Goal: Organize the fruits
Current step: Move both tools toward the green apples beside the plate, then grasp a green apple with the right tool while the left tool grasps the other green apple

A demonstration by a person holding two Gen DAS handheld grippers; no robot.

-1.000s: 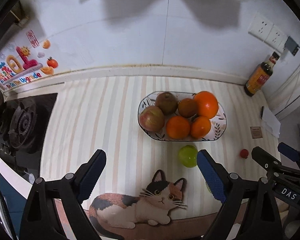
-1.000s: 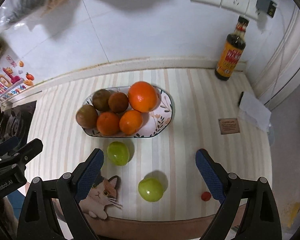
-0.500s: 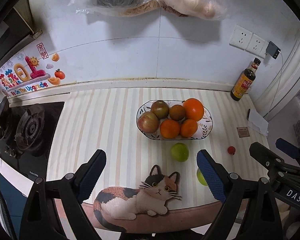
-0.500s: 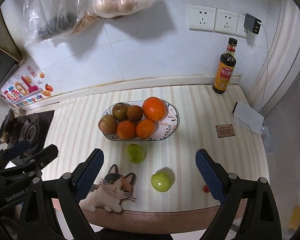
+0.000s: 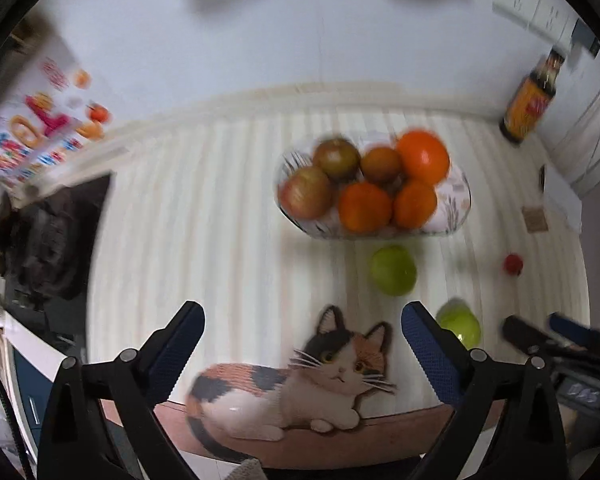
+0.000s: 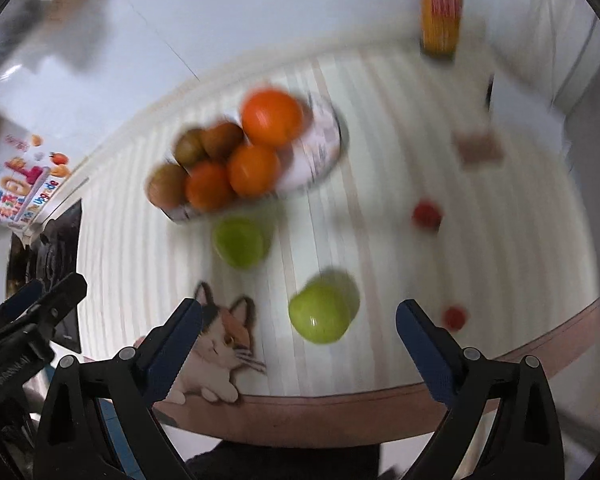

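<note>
Two green fruits [image 6: 320, 312] [image 6: 240, 242] are lying loose on the striped table [image 6: 380, 160], just in front of the bowl [image 6: 324, 140] piled with oranges. The nearer one is being framed by the right tool [image 6: 298, 320], spread wide and empty. The left tool [image 5: 300, 326] is being held wide over the cat mat [image 5: 300, 380].

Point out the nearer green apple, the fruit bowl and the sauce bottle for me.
nearer green apple [image 6: 320, 312], right wrist view, middle of its front skin.
fruit bowl [image 5: 456, 200], left wrist view, bare patterned right-hand wall.
sauce bottle [image 5: 526, 110], left wrist view, on its label.
</note>
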